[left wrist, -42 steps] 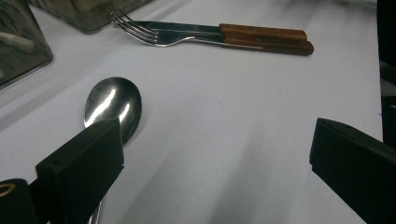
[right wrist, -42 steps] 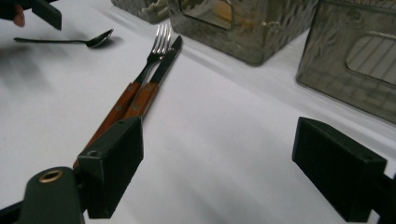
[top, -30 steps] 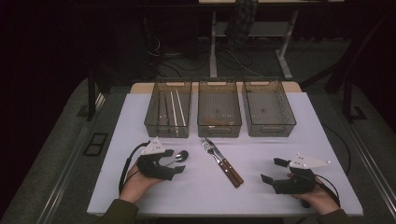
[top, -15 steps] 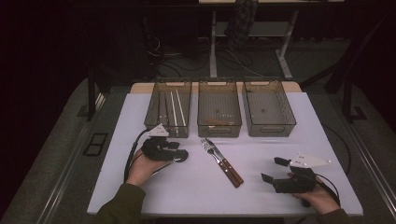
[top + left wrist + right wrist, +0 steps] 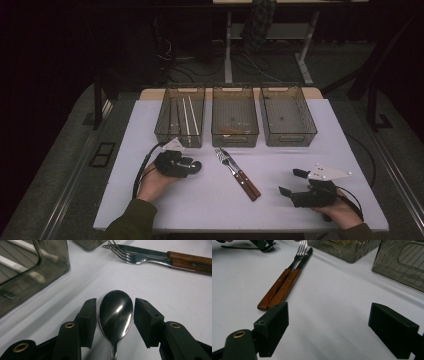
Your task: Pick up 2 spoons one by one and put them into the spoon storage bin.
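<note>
Black two-jaw left tongs [image 5: 192, 165], brass rivets, black cable, olive sleeves, grey plate on right tongs [image 5: 291, 182]

Three bins [image 5: 235, 131] line the table's [image 5: 150, 210] far edge; a fork [image 5: 226, 161] and knife [image 5: 246, 181] lie between the left gripper [image 5: 192, 166] and right gripper [image 5: 292, 182].

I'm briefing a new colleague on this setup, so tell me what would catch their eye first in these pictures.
First, the left tool near the table's front left, its jaws open on either side of a shiny spoon lying on the white table, not yet clamped. Next, the wooden-handled fork and knife lying side by side at mid-table. Behind them stands a row of three smoky plastic bins, while the right tool rests open at the front right.
</note>
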The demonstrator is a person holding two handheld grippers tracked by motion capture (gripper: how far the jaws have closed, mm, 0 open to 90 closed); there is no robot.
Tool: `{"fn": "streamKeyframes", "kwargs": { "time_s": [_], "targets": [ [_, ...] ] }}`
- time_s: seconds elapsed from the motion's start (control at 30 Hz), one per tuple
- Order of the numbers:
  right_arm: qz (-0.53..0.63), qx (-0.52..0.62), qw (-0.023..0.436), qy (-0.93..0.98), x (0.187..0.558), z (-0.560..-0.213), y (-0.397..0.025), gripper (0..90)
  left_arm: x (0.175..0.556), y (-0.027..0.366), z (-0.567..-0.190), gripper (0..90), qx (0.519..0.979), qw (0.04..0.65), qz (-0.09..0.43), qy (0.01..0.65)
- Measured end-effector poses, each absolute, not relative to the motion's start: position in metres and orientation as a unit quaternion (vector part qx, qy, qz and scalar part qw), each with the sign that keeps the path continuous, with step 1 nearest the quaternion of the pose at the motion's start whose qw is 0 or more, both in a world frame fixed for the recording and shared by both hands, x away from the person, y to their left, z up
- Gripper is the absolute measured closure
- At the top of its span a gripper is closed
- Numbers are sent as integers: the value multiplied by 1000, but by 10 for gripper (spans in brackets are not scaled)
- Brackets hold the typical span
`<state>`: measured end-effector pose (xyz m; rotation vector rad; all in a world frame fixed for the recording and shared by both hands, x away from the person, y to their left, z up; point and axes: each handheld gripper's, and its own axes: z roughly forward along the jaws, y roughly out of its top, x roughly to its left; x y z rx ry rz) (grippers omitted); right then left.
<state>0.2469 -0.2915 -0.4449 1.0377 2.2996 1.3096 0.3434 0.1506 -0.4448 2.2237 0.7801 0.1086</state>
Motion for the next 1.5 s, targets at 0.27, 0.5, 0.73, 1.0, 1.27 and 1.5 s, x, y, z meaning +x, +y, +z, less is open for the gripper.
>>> {"fn": "streamKeyframes", "kwargs": {
  "time_s": [0.27, 0.5, 0.73, 1.0, 1.27, 1.5],
  "targets": [
    [452, 359, 152, 802, 247, -445, -291, 162, 340, 146, -445, 533, 882, 364, 60, 294],
    [451, 359, 154, 802, 247, -445, -292, 163, 339, 145, -445, 557, 883, 362, 63, 291],
    [446, 356, 156, 806, 246, -445, -291, 163, 342, 150, -447, 595, 875, 376, 46, 301],
    [445, 354, 158, 807, 246, -445, -290, 163, 336, 143, -444, 630, 891, 354, 74, 276],
    [441, 351, 159, 810, 246, -446, -290, 163, 336, 144, -440, 772, 890, 360, 53, 274],
    [439, 349, 160, 812, 246, -446, -290, 163, 332, 150, -436, 878, 888, 376, 30, 264]
  ]
}}
